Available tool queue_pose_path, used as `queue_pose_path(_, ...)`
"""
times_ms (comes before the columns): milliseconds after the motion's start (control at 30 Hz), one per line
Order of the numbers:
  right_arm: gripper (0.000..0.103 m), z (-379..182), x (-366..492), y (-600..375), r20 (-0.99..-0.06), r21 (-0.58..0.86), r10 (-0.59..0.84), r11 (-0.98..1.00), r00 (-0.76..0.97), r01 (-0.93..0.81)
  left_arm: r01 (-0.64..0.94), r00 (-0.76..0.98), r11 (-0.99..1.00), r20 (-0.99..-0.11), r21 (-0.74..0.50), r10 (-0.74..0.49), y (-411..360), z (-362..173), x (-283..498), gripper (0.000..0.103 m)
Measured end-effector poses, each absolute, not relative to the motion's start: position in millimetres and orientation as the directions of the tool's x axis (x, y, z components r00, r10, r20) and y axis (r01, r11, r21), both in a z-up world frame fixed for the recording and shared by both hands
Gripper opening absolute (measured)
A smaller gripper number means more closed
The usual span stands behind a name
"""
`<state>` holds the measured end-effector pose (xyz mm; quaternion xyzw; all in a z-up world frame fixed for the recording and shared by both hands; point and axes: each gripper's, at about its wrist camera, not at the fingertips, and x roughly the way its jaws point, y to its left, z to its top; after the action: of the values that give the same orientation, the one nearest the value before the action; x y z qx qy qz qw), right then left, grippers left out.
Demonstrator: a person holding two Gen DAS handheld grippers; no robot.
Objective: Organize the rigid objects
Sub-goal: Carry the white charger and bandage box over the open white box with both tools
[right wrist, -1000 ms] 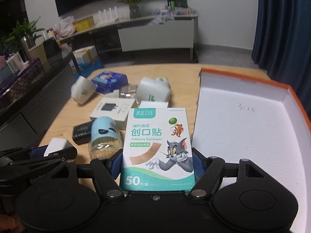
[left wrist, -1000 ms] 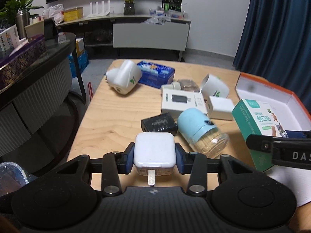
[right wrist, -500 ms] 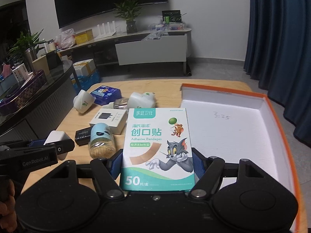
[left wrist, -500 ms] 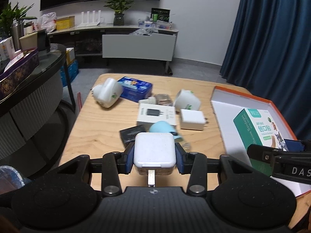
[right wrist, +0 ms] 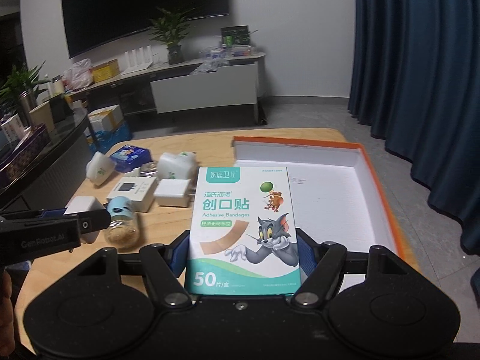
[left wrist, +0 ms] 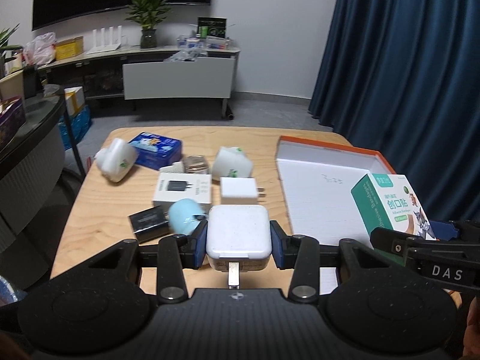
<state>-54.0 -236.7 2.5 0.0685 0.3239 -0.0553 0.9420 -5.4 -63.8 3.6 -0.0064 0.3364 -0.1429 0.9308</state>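
1. Wooden table (left wrist: 90, 210) carries everything; my orange-rimmed box (right wrist: 375, 180), white inside, fills its right side.
2. Bandage box (right wrist: 243, 228) is clamped upright in my right gripper (right wrist: 243, 255), out over that box's near left corner.
3. White charger (left wrist: 238, 234), prongs toward me, is pinched tight in my left gripper (left wrist: 238, 244), above the table's near edge by the clutter.

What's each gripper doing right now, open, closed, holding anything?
Left gripper: jaws closed on the white charger.
Right gripper: jaws closed on the bandage box.
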Motion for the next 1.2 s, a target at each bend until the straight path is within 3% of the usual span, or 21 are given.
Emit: queue_pose_path(1200,0.084,-1,-65,-301,-0.595,0.118,-0.188,0.941,0.782,0.316,0.389,0.675,0.914,-0.638,-0.120,-0.371,-136,5,7,0.042)
